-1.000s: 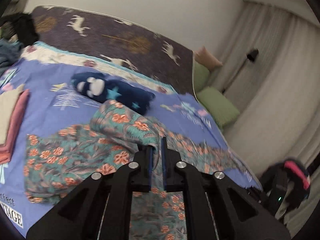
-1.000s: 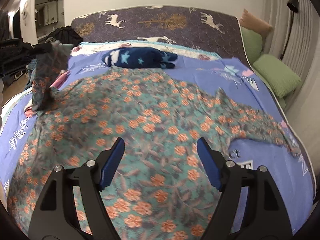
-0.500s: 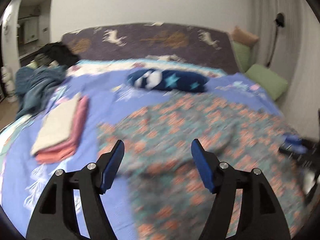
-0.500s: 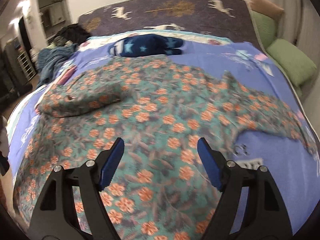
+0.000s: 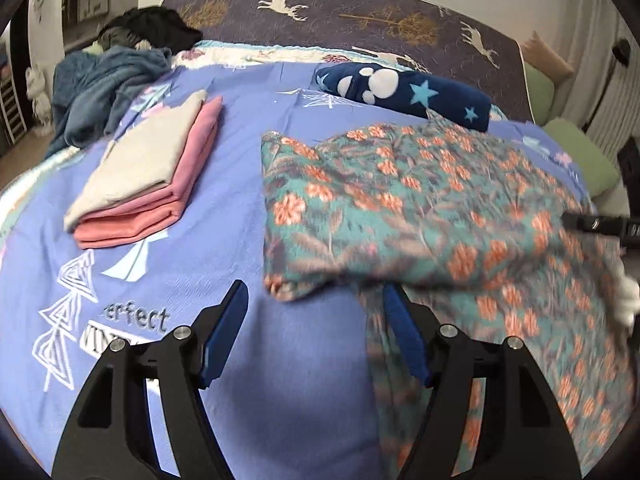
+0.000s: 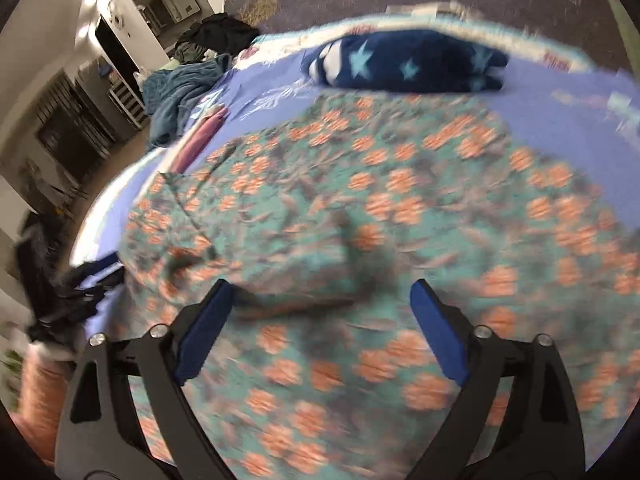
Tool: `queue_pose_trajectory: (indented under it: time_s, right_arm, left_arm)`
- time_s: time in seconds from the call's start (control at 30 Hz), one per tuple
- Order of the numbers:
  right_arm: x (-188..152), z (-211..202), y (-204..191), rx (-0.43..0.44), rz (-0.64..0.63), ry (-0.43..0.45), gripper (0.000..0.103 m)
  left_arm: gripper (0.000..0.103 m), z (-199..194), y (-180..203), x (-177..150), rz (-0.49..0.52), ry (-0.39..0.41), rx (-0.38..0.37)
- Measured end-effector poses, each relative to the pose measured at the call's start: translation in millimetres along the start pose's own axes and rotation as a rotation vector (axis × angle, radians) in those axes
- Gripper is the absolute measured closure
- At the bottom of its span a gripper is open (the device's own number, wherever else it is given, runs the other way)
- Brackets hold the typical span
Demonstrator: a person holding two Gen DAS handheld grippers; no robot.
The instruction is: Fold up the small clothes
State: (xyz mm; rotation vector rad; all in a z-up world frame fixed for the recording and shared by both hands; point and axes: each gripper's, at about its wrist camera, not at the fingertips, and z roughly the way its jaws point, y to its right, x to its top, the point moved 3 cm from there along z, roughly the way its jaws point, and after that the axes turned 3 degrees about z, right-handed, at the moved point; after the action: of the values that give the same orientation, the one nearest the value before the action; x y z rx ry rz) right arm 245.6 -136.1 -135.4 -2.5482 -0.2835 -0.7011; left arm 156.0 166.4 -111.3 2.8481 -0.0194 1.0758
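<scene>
**Floral garment half folded, both tongs hovering empty**

Floral garment (image 5: 420, 208) is lying across centre and right of the left wrist view, one flap doubled over, lower edge drooping near frame bottom. Left gripper (image 5: 316, 336) is standing wide, gripping nothing. Right gripper (image 6: 320, 328) is closing, jaws still apart, cloth below but unpinched. Best taking matching corners, keeping edges level. Folded pink-and-cream stack (image 5: 148, 176) is sitting left; navy star fleece (image 5: 404, 92) above, both crowding the bedsheet (image 5: 224, 80).
</scene>
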Motion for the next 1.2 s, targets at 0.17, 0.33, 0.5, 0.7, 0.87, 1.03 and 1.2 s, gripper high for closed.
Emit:
queue_pose_trajectory:
  time_s: [0.17, 0.33, 0.5, 0.7, 0.87, 1.03, 1.2]
  right_arm:
    - [9.1, -47.9, -28.4, 0.044, -0.021, 0.111, 0.097]
    - [17.2, -124.8, 0.0, -0.025, 0.110, 0.270, 0.097]
    - [-5.4, -106.5, 71.9, -0.179, 0.309, 0.132, 0.077]
    - [-36.3, -94.1, 111.7, -0.146, 0.432, 0.084, 0.055]
    - [-34.5, -87.4, 122.3, -0.068, 0.419, 0.082, 0.040]
    - [-28.5, -80.1, 101.3, 0.059, 0.361, 0.047, 0.088]
    - [-21.9, -122.9, 113.3, 0.055, 0.466, 0.123, 0.095]
  left_arm:
    - [0.033, 9.4, 5.3, 11.1, 0.004, 0.014, -0.008]
    - [0.033, 12.7, 9.9, 10.5, 0.018, 0.013, 0.007]
    - [0.033, 8.9, 14.0, 9.3, 0.037, 0.027, 0.030]
    - [0.033, 6.5, 14.4, 7.7, 0.042, 0.027, 0.047]
    - [0.034, 2.2, 14.5, 7.2, 0.031, 0.044, 0.062]
    - [0.042, 4.9, 20.6, 7.7, 0.062, 0.033, 0.085]
    - [0.041, 9.6, 14.4, 5.8, 0.031, 0.011, 0.097]
